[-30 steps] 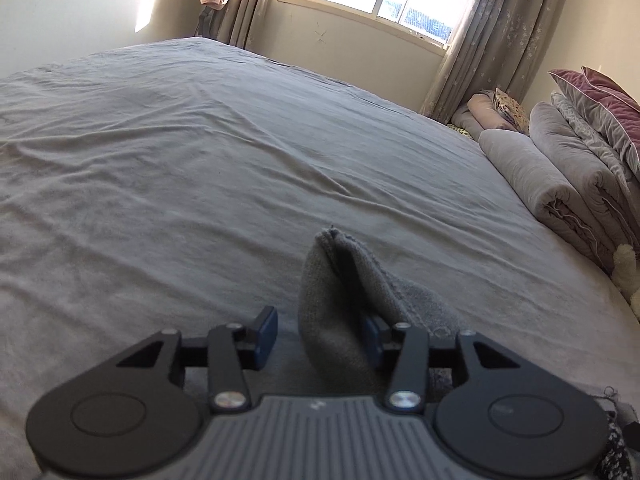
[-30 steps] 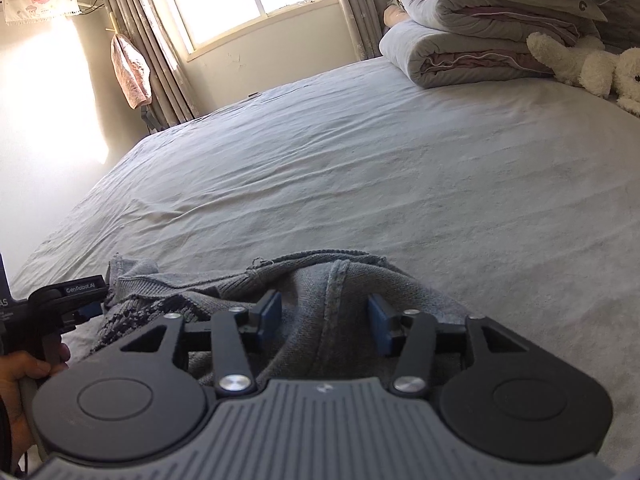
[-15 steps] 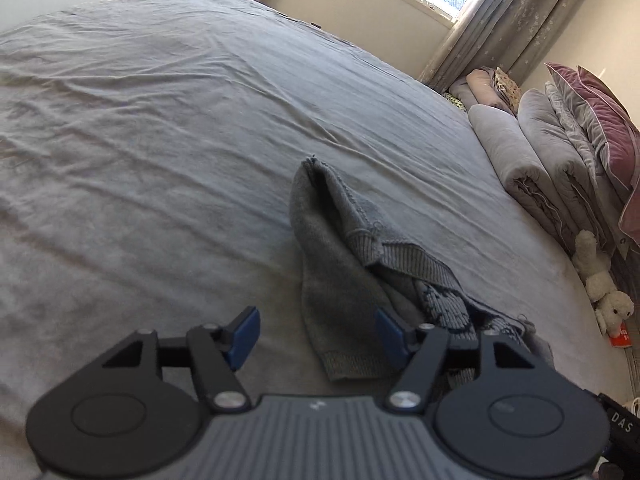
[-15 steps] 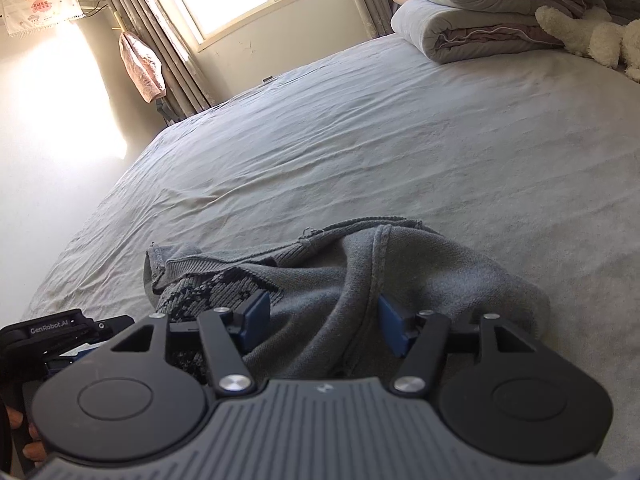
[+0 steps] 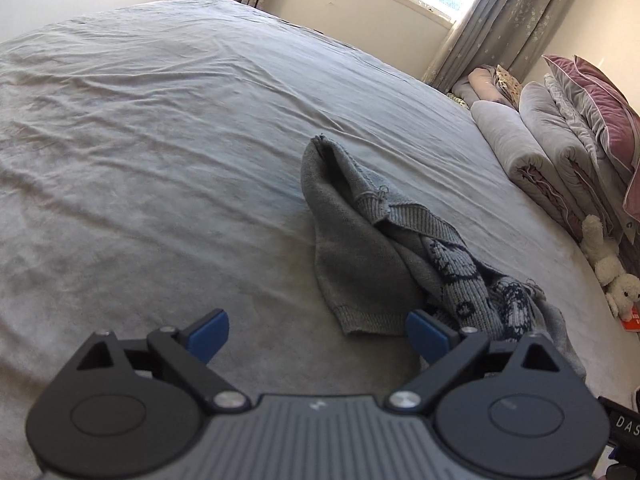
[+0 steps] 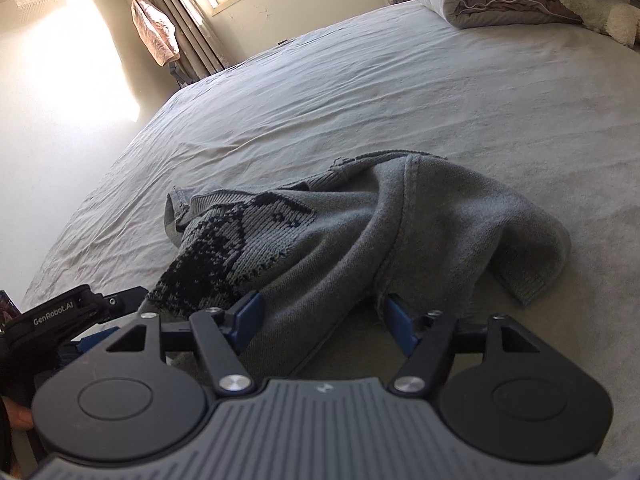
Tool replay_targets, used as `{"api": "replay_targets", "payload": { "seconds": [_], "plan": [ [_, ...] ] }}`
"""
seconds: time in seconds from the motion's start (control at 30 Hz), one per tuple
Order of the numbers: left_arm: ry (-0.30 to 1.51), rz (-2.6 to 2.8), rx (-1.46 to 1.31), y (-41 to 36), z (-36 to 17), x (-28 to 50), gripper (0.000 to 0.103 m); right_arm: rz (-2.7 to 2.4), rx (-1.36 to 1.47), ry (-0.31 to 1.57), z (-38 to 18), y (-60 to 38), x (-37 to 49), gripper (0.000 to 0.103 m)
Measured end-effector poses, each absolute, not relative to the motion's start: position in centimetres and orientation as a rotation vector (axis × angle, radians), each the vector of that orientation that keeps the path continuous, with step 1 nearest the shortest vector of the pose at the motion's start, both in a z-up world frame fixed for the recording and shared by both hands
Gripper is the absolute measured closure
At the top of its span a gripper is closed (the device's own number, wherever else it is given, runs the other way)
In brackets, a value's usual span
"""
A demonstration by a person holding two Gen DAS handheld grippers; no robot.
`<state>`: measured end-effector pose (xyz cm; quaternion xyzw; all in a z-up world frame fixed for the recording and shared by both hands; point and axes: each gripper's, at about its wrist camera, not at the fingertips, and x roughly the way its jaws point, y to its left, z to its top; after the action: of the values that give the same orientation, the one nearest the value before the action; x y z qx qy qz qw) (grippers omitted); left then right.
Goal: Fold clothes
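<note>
Sunlit bed (image 5: 168,128) carries a crumpled grey sweater (image 5: 360,256), unfolded; folding seems barely begun. Left gripper (image 5: 316,334) is opening, empty; right gripper (image 6: 320,320), opening, straddles the sweater's near edge without pinching.

You are seeing the grey knit sweater (image 5: 360,268) running under your left gripper's body at the bottom right, its far end hidden. The stuffed toy (image 6: 600,12) is being cropped by the right-wrist edge.

left gripper (image 5: 316,334) opened off the sweater (image 5: 360,248), drawn back, right gripper (image 6: 320,322) opening wider
</note>
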<state>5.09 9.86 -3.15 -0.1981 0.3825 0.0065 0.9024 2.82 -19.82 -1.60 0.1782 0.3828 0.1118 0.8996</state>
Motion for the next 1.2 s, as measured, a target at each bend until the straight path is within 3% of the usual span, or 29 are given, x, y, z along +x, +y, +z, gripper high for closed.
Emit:
{"api": "replay_targets", "payload": {
  "seconds": [1.07,1.13,1.2],
  "plan": [
    [0.81,0.021,-0.499,11.0,-3.6,5.5,0.006,0.37,0.315,0.791,-2.8,-13.7,0.7,0.033],
    [0.812,0.02,-0.5,10.9,-3.6,5.6,0.006,0.374,0.312,0.777,-2.7,-13.5,0.9,0.039],
    [0.811,0.017,-0.501,10.8,-3.7,5.7,0.006,0.39,0.308,0.766,-2.6,-13.5,0.9,0.057]
  ]
}}
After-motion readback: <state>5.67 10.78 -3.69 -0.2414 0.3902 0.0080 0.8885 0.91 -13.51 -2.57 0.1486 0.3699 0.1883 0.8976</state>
